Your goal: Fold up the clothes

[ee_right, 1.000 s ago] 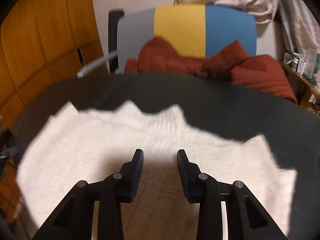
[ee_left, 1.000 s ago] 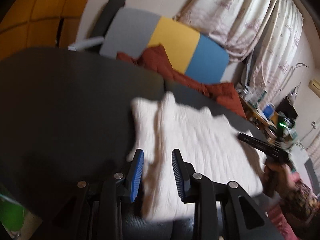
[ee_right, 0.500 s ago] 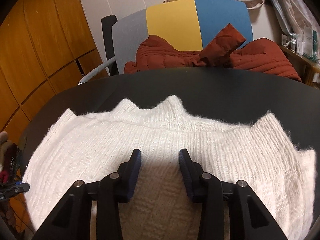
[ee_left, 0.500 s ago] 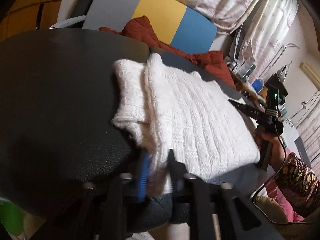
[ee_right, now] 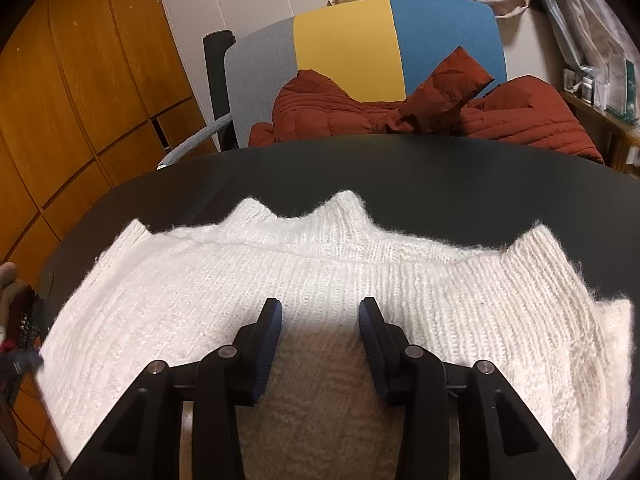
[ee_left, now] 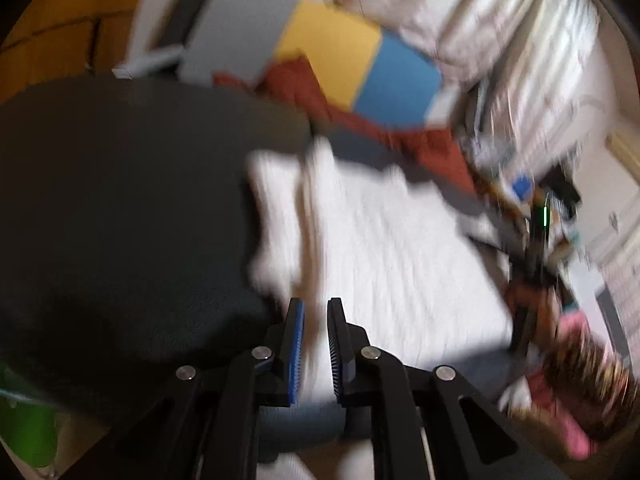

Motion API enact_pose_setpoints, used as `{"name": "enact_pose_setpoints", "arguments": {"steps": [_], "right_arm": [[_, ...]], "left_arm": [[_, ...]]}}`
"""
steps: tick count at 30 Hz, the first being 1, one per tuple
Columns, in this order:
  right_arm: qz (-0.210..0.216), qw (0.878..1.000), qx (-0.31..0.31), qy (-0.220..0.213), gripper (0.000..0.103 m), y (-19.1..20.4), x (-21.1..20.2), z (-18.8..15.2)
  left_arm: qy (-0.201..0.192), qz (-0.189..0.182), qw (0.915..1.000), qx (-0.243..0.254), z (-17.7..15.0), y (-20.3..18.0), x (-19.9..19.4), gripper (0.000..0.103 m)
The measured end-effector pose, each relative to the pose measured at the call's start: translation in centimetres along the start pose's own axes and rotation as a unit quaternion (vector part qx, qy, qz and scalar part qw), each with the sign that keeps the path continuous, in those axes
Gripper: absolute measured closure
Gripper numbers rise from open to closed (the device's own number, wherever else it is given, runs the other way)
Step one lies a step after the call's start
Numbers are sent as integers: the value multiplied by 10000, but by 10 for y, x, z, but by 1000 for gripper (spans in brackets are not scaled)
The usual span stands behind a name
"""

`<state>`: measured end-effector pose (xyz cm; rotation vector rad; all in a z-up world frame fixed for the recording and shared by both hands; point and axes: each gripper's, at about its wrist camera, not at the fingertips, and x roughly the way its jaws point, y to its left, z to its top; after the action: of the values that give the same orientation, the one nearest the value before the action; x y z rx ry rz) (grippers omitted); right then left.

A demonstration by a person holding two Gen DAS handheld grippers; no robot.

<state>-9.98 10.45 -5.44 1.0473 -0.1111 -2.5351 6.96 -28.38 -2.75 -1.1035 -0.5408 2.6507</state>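
Jaws of the left gripper (ee_left: 316, 312) are closing on the near hem of the white ribbed knit sweater (ee_right: 320, 280), cloth between them; right gripper (ee_right: 320, 312) hovers with jaws apart above the sweater's middle. Sweater lies flat on the round black table (ee_right: 440, 172). Advise a full bite before lifting. Bare tabletop lies from ten to two o'clock; rust quilted jacket (ee_right: 520, 108) sits beyond the rim.

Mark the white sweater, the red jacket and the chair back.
white sweater (ee_right: 320, 276): right wrist view, ribbed knit below the collar.
red jacket (ee_right: 332, 110): right wrist view, quilted bulge on the left.
chair back (ee_right: 344, 40): right wrist view, yellow middle panel.
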Motion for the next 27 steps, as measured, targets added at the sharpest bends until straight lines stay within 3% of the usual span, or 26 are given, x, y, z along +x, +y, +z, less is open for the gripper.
{"name": "enact_pose_setpoints", "arguments": {"steps": [2, 5, 7, 10, 13, 15, 18, 19, 22, 25, 27], "right_arm": [[9, 10000, 6, -6, 61, 0, 0, 0], [7, 10000, 1, -16, 61, 0, -1, 0], [9, 10000, 1, -22, 61, 0, -1, -1], [41, 10000, 30, -30, 61, 0, -1, -2], [52, 10000, 41, -34, 61, -1, -1, -2], [51, 10000, 38, -39, 61, -1, -1, -1], [65, 10000, 51, -48, 61, -2, -1, -2], [67, 10000, 52, -48, 61, -2, -1, -2], [86, 9999, 64, -55, 61, -2, -1, -2], [126, 9999, 84, -70, 59, -4, -2, -2], [149, 9998, 99, -76, 59, -4, -2, -2]], "left_arm": [[-285, -112, 9993, -212, 18, 0, -1, 87], [-196, -99, 9996, -157, 37, -11, 24, 87], [42, -138, 9998, 138, 42, -24, 49, 87], [353, 385, 9957, 765, 42, -45, 90, 87], [404, 1341, 9860, 907, 46, -41, 112, 90], [287, 1279, 9893, 639, 43, -31, 112, 90], [187, 1569, 9834, 887, 35, -40, 106, 90], [125, 1528, 9842, 882, 33, -40, 102, 90], [-76, 898, 9959, 74, 35, -17, 82, 90], [-284, 403, 9949, -879, 37, 12, 59, 86], [-463, 344, 9946, -868, 37, 9, 48, 85]]}}
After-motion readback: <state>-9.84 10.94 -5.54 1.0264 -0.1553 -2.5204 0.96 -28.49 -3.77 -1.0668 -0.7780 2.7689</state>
